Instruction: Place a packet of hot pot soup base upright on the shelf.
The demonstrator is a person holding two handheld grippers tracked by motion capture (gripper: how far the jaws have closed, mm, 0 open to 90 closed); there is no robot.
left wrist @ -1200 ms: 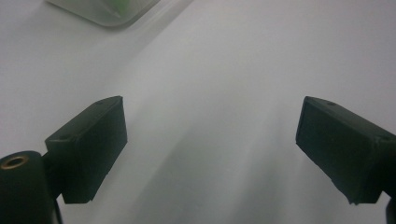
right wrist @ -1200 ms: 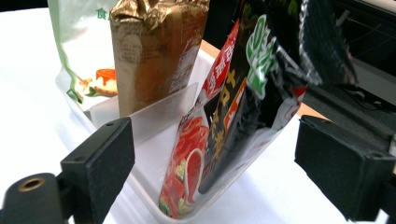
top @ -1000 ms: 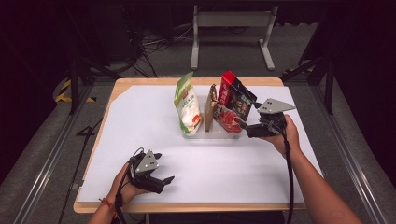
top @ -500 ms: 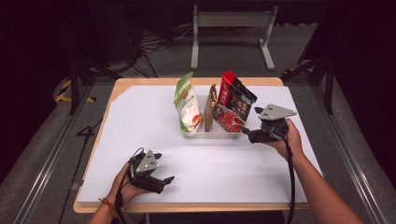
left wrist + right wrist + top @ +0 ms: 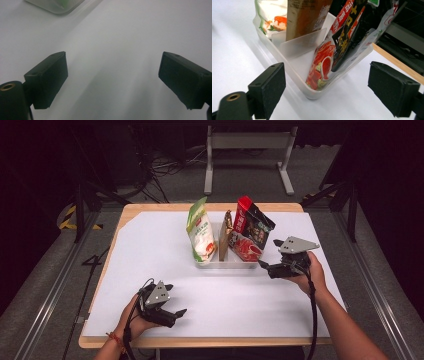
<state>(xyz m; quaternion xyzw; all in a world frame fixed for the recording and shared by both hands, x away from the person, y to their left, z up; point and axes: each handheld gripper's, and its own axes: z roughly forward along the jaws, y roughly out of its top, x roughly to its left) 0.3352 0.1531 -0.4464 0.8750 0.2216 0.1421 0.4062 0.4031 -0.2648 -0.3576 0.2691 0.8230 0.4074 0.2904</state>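
Right gripper view shows my right gripper (image 5: 325,90), jaws spread and empty, near the clear plastic bin (image 5: 312,93); nudging it could topple the leaning red-and-black snack packet (image 5: 347,32).

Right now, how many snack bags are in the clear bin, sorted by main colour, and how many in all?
White and green bag: 1
Brown bag: 1
Red and black bag: 1
Red bag with food picture: 1
Total: 4 bags, all standing in the clear bin.
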